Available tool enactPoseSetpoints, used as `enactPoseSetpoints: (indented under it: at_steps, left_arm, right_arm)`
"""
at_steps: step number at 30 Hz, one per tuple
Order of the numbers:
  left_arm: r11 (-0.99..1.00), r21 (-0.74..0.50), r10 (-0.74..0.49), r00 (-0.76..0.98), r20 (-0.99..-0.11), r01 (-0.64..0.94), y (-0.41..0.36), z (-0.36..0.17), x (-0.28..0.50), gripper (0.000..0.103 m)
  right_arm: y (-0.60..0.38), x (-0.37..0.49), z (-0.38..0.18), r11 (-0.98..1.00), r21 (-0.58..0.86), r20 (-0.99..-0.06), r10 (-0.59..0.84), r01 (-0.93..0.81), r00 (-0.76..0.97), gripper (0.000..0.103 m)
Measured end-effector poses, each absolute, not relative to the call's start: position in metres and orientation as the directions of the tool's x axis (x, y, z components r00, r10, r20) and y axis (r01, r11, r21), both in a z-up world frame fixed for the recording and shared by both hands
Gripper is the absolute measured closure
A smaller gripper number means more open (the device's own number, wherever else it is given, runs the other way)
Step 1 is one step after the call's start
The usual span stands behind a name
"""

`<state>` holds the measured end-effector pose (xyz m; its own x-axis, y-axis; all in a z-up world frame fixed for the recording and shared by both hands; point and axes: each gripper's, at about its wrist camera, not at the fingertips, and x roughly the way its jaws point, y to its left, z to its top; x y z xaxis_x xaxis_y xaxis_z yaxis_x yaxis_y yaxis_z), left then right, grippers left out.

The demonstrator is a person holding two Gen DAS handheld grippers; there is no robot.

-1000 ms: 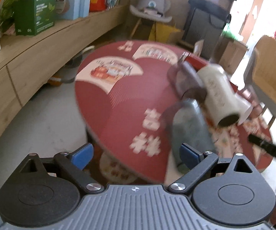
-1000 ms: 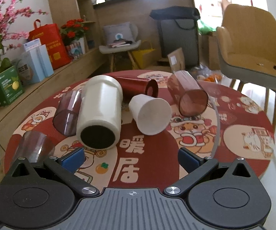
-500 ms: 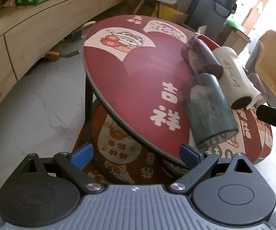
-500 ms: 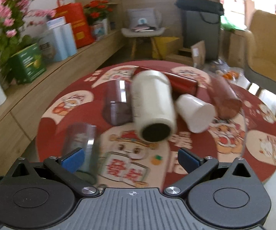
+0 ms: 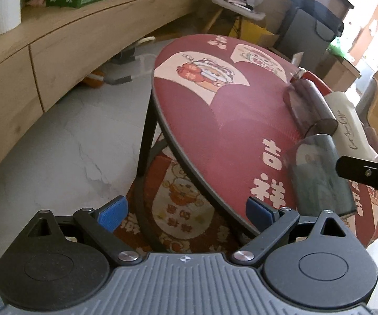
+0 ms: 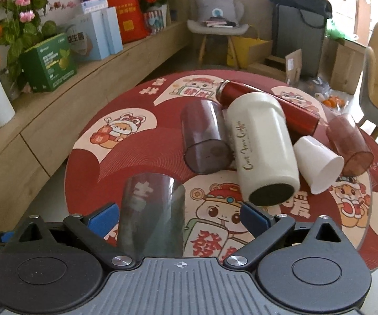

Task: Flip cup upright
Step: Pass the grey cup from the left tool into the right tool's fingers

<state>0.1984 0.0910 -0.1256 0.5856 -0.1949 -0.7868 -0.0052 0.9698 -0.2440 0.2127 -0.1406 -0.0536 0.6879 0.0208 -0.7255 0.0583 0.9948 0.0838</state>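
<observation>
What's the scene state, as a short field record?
surface: round red table
target: grey clear cup on its side, near edge
right gripper: open, the cup between its fingers, not clamped
left gripper: open, empty, off the table's left edge
others lying down: cream tumbler, red flask, white paper cup, two tinted cups
upright: none

Grey cup [image 6: 151, 215] before mug [image 6: 261, 147]; perhaps apart

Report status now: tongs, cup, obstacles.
Both tongs open, left tongs off the table edge. Grey cup on its side between right tongs. White tumbler close behind.
</observation>
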Motion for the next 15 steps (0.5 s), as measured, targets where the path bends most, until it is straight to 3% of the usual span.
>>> enactPoseSetpoints:
  at_steps: [5, 8, 12, 15]
  left_arm:
    - [0.969, -0.245, -0.208, 0.588, -0.782, 0.017, 0.088, -0.127, 0.199, 0.005]
    - [0.969, -0.247, -0.206, 0.587, -0.783, 0.010, 0.089, -0.128, 0.200, 0.005]
    - [0.968, -0.250, -0.209, 0.587, -0.782, 0.012, 0.089, -0.129, 0.199, 0.005]
    - [0.968, -0.249, -0.214, 0.590, -0.778, 0.022, 0.087, -0.129, 0.198, 0.005]
  right_arm:
    - [-0.125, 0.233, -0.066, 0.999, 0.034, -0.752, 0.011, 0.023, 0.659, 0.008]
    - [-0.126, 0.245, -0.074, 0.998, 0.054, -0.781, 0.029, 0.021, 0.624, 0.024]
    - [-0.130, 0.247, -0.075, 0.997, 0.080, -0.791, 0.061, 0.005, 0.609, 0.038]
    - [-0.133, 0.243, -0.073, 0.996, 0.089, -0.787, 0.066, 0.006, 0.613, 0.039]
